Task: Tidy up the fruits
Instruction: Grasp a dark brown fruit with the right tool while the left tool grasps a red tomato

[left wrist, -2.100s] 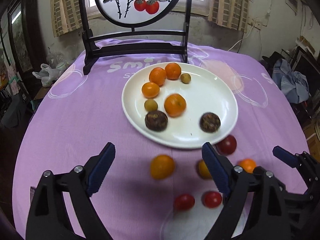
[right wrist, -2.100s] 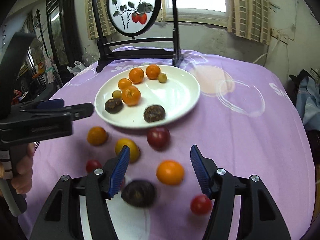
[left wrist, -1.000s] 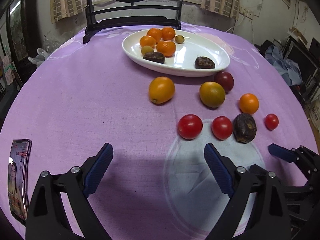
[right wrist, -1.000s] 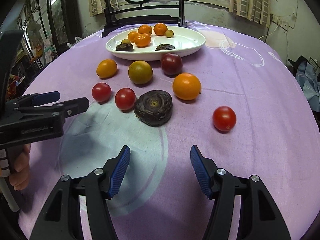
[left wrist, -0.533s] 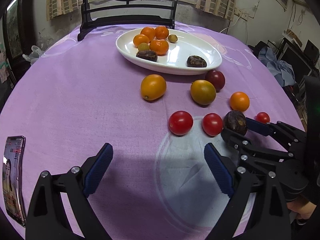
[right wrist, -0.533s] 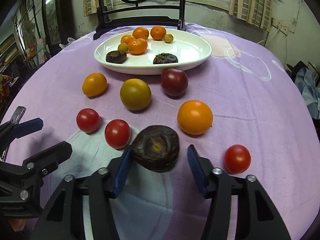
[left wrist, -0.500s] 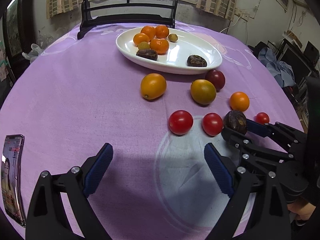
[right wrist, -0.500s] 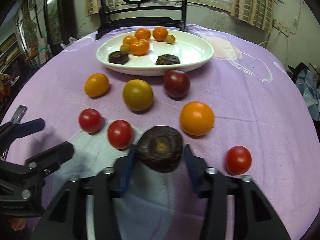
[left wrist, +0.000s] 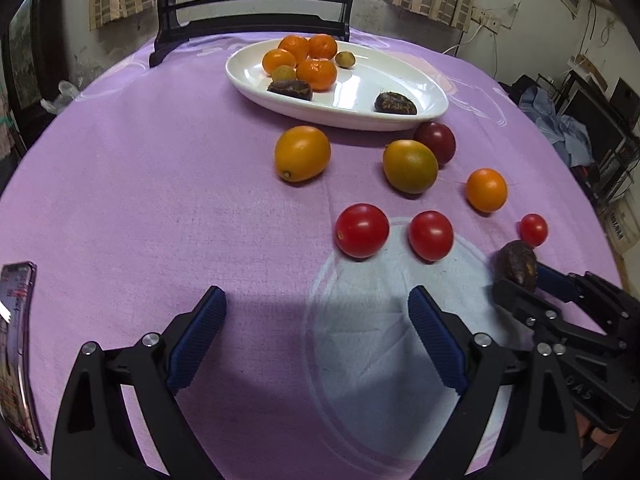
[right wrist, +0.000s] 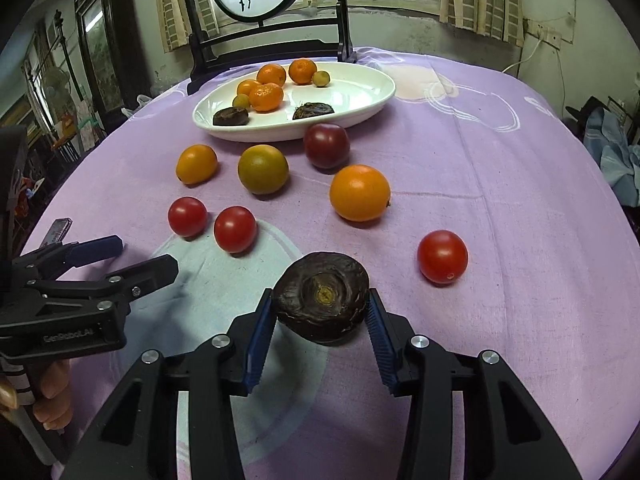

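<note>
I am holding the dark wrinkled fruit [right wrist: 322, 297] in my right gripper [right wrist: 320, 320], its two blue pads pressing against the fruit's left and right sides, so the jaws are clamped on it. The fruit is sitting right at the fingertips, its yellowish centre facing my camera, and it looks to be lifted off the purple tablecloth [right wrist: 500, 200], though I cannot be sure of that. Just ahead and to the right of these jaws a small red tomato [right wrist: 442, 256] is lying on the cloth; ahead and to the left two more red tomatoes [right wrist: 212, 224] are sitting side by side. Farther ahead an orange [right wrist: 359, 192], a greenish-yellow fruit [right wrist: 263, 168] and a dark red fruit [right wrist: 326, 145] are lying loose, the last just beside the white plate [right wrist: 360, 92].

My left gripper [left wrist: 316, 336] is hovering with its jaws wide apart and nothing between them, only cloth showing in the gap. Ahead of its right finger the two red tomatoes [left wrist: 394, 232] are resting; an orange-yellow fruit [left wrist: 302, 153] is lying farther ahead, roughly on the jaws' centre line. The plate [left wrist: 360, 92] beyond is carrying tangerines [left wrist: 308, 60] and two dark fruits. Far off the left finger a phone [left wrist: 16, 352] is lying at the cloth's edge.
</note>
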The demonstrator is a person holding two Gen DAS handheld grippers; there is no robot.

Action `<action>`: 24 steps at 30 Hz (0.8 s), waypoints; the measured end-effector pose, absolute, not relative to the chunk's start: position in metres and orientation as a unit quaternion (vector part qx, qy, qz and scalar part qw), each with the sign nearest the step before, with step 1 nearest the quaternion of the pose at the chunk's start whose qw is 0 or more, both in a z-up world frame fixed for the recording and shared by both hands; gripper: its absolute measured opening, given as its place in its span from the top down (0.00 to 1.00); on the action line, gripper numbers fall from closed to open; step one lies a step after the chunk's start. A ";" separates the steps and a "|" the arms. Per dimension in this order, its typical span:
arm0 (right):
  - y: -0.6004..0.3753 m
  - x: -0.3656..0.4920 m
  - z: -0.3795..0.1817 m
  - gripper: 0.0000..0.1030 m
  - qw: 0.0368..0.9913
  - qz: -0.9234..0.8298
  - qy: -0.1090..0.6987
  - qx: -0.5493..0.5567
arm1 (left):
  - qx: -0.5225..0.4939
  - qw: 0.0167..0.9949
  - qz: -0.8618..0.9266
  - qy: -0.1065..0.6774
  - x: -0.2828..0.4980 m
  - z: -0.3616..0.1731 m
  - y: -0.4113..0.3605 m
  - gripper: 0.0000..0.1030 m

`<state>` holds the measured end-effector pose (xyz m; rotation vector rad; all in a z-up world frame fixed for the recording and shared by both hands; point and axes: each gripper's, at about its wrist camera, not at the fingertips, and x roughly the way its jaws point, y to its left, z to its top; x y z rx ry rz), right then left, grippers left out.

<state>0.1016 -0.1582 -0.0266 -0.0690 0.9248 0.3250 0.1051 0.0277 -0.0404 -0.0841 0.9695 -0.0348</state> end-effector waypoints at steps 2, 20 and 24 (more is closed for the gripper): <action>-0.161 0.102 -0.027 0.55 0.882 0.161 0.443 -0.025 | -0.025 0.886 -0.010 0.463 0.105 -0.041 0.025 0.13; -0.156 0.088 -0.018 0.55 0.877 0.194 0.438 -0.034 | 0.003 0.892 -0.015 0.451 0.140 -0.041 0.004 0.54; -0.157 0.089 -0.021 0.55 0.875 0.193 0.443 -0.032 | 0.004 0.892 -0.032 0.450 0.136 -0.039 -0.001 0.72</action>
